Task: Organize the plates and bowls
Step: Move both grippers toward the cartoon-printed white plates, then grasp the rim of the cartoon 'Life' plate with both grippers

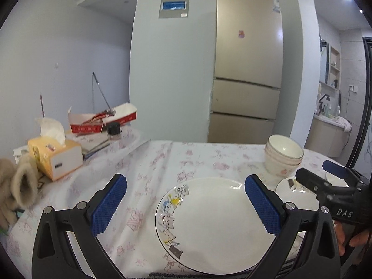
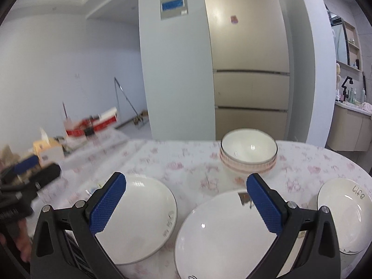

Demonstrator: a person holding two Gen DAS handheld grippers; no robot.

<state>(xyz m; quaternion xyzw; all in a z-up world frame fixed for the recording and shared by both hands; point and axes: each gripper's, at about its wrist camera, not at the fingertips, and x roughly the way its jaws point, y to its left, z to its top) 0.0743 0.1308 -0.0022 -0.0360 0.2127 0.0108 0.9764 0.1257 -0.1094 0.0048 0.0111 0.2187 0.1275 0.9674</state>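
Three plates (image 2: 223, 232) and one bowl stack (image 2: 248, 155) lie before both grippers' (image 1: 186, 207) (image 2: 186, 207) wide-spread, empty fingers.

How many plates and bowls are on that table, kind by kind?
Plates: 3, the cartoon plate, the middle plate and the "Life" plate.
Bowl stacks: 1, the stacked bowls; bowls inside cannot be counted.
Total: 4.
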